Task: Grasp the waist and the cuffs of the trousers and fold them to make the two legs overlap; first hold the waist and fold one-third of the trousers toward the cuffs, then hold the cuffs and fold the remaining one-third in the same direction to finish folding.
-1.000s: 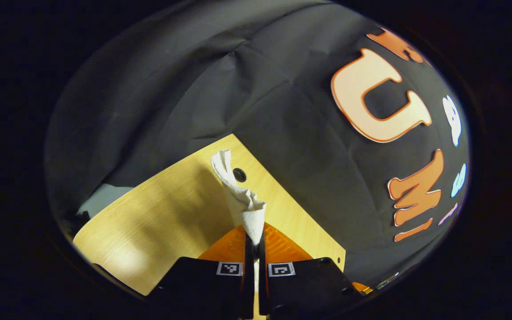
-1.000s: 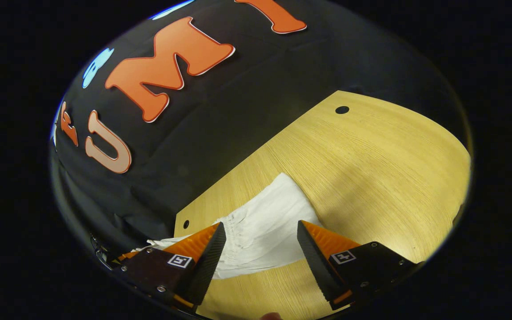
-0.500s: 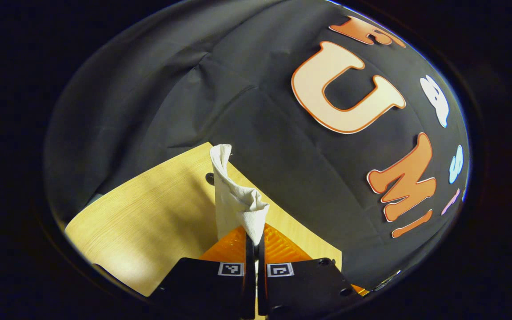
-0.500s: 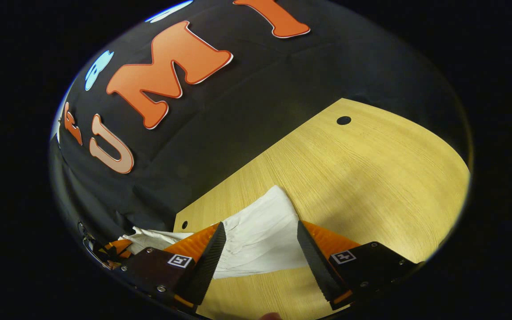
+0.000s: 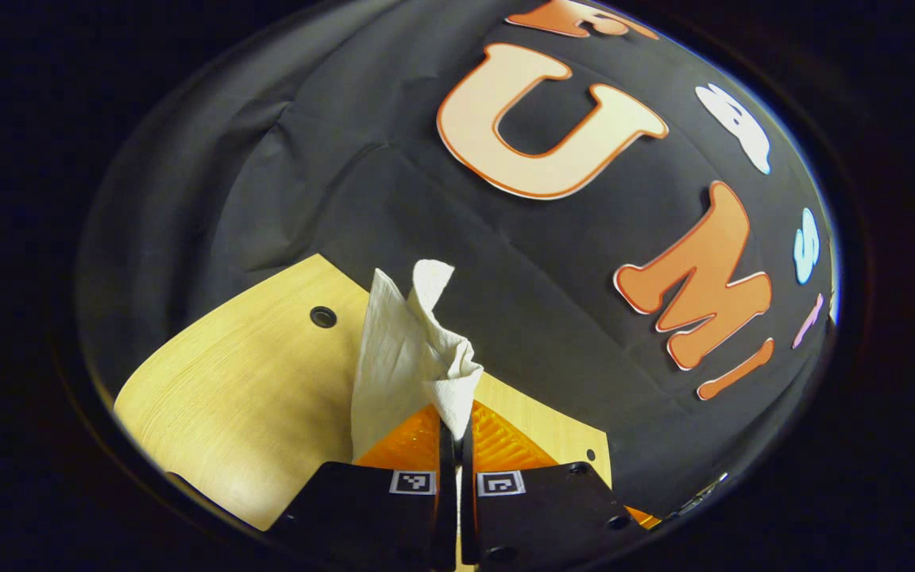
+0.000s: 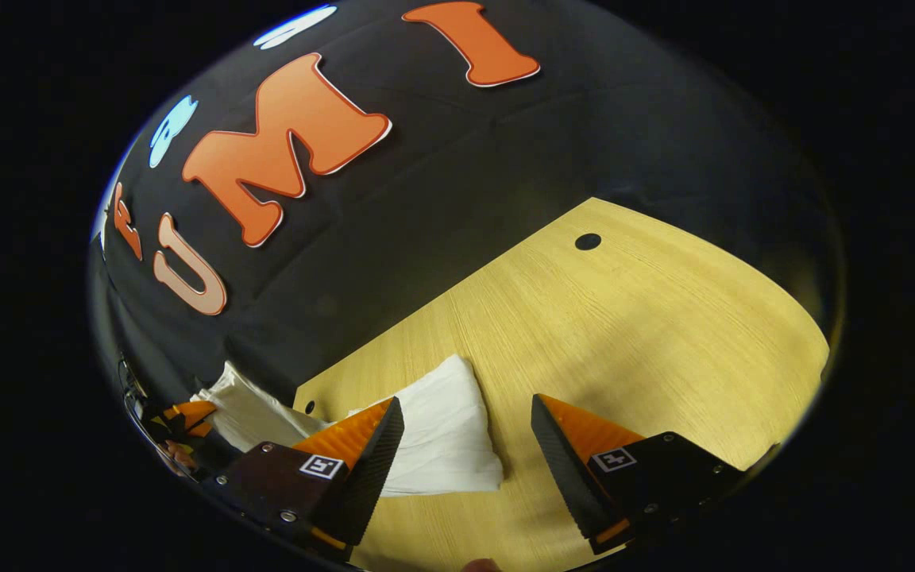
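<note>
Left gripper (image 5: 455, 433) clamps white trousers (image 5: 414, 349), lifted above table (image 5: 251, 397). Right gripper (image 6: 465, 445) open, trousers between fingers.

Both gripper views low over the table (image 6: 624, 318) (shared), facing the cloth wall (image 5: 505, 262).

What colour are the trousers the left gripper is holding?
White, plain, no pattern. The trousers show best in the left gripper view, pinched by the left gripper.

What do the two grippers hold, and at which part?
The left gripper pinches a bunched edge of the white cloth trousers; which part cannot be told. The right gripper holds nothing.
</note>
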Tool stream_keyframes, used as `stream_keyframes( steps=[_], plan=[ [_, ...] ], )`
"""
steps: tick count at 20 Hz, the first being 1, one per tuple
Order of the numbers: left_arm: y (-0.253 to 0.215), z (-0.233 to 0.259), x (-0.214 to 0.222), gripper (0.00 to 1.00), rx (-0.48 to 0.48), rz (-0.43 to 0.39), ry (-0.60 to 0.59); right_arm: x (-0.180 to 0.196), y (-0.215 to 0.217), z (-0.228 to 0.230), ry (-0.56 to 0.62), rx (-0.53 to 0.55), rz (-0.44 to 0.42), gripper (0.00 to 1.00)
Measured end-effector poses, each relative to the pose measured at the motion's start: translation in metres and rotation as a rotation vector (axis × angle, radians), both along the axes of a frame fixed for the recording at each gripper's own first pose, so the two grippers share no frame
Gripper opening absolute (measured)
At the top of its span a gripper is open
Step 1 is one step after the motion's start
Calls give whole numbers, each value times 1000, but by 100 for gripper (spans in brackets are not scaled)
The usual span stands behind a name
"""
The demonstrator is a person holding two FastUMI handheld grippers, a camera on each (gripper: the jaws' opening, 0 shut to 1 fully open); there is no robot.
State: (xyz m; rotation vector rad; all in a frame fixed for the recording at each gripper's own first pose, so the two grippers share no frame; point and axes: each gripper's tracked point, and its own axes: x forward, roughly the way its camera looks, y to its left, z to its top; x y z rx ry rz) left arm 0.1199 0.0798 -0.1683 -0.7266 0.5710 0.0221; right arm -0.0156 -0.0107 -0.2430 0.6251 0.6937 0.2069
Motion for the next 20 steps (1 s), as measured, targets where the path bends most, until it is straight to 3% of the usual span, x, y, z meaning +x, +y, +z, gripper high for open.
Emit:
stream_keyframes(
  steps=[20],
  plan=[
    [-218,1,19,5,105,-278,25,5,-77,-32,40,-5,26,98]
  ],
)
